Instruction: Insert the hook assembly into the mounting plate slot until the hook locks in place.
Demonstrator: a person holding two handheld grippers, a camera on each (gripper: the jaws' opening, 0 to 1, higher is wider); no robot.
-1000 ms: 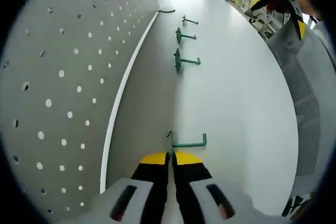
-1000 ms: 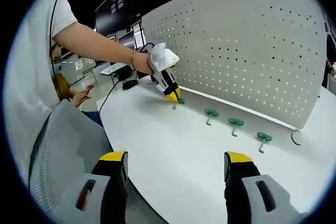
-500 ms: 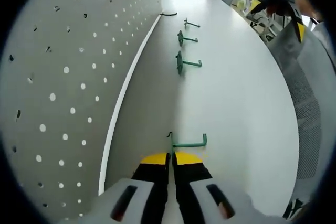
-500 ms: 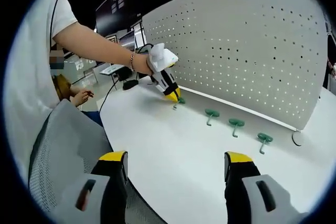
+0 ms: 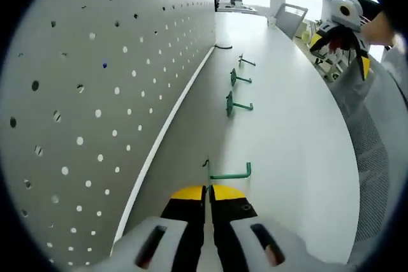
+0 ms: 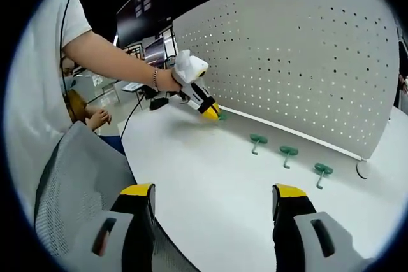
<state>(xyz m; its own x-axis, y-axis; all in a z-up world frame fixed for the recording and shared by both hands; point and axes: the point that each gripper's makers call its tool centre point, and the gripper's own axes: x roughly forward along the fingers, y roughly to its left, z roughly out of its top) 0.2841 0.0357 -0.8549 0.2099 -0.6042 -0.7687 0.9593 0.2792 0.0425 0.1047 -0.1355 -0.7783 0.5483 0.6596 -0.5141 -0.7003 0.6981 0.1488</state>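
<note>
Left claw [image 5: 208,190] clamps one green hook [image 5: 228,173]; right claw [image 6: 212,199] gapes; three hooks [image 6: 287,152] lie on table [image 6: 217,183].

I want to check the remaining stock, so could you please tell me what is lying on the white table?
On the white table lie three green hooks. A fourth hook is clamped in the left gripper, apparently lifted.

Beneath me runs a long white tabletop [image 5: 287,125], pale and bare across most of its width. At its near edge I see a grey mesh chair back [image 6: 76,189], which also shows along the side of my left gripper view [image 5: 376,151]. Beyond the far end of the tabletop stand dark monitors [image 6: 143,14], with a black cable [image 6: 137,109] trailing down by a small dark object [image 6: 158,101] resting on the surface.
</note>
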